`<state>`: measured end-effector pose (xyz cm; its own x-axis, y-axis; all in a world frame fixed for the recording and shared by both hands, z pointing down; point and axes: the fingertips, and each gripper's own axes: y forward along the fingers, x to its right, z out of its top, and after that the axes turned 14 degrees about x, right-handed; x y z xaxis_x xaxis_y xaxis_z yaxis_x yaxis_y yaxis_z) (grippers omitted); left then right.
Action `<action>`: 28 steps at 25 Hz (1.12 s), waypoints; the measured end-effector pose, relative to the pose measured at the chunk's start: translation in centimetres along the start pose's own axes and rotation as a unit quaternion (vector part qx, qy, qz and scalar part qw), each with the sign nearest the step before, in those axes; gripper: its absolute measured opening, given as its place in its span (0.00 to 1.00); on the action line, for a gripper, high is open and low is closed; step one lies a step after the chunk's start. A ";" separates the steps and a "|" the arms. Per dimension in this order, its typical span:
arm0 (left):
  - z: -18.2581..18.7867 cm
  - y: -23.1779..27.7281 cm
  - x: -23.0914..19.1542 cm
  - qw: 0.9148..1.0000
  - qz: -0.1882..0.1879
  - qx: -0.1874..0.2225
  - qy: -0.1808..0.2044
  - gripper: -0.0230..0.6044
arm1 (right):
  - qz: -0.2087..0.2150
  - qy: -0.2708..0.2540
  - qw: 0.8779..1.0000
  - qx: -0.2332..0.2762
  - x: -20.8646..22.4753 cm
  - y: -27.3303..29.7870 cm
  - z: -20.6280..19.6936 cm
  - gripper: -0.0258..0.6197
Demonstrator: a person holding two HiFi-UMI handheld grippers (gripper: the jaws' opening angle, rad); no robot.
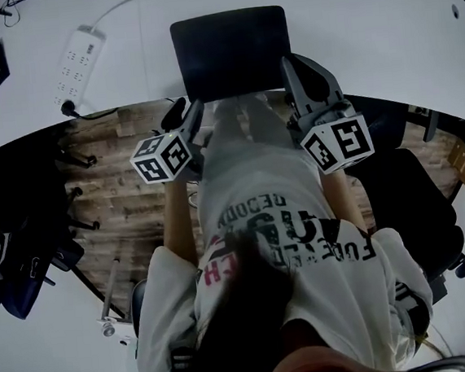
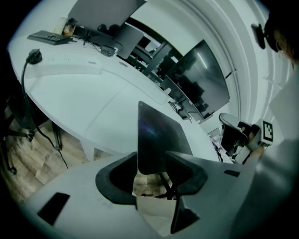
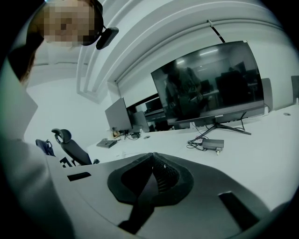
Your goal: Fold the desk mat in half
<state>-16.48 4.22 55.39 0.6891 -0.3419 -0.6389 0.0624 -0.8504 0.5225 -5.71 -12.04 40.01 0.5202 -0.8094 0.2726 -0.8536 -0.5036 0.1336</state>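
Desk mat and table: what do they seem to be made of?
Desk mat: thin dark sheet, perhaps rubber or faux leather; matte with a faint sheen. Table: smooth white top, probably laminate; even, slightly glossy surface.

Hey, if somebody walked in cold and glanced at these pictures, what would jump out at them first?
The dark desk mat sits at the near edge of the white table, right in front of the person. A gripper flanks each near corner: the left gripper has its jaws apart with the mat's edge between them, while the right gripper is closed on the mat. A big dark monitor fills the background of the right gripper view.
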 end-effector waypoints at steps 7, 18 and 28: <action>-1.0 0.7 -1.6 1.000 0.012 -0.020 -0.016 0.23 | -0.015 0.006 1.000 -0.007 -0.3 -0.2 -1.5 0.04; -2.2 1.5 -0.9 0.998 -0.013 -0.045 -0.043 0.26 | -0.026 0.019 0.999 -0.013 -1.0 -0.1 -1.9 0.04; -2.5 1.7 -0.7 0.997 -0.002 -0.040 -0.066 0.23 | -0.008 0.024 0.999 -0.033 -0.9 0.3 -2.9 0.04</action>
<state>-15.12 4.05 58.14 0.5881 -0.3925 -0.7071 0.1258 -0.8193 0.5594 -6.52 -10.60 42.60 0.5338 -0.7849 0.3148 -0.8456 -0.4950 0.1997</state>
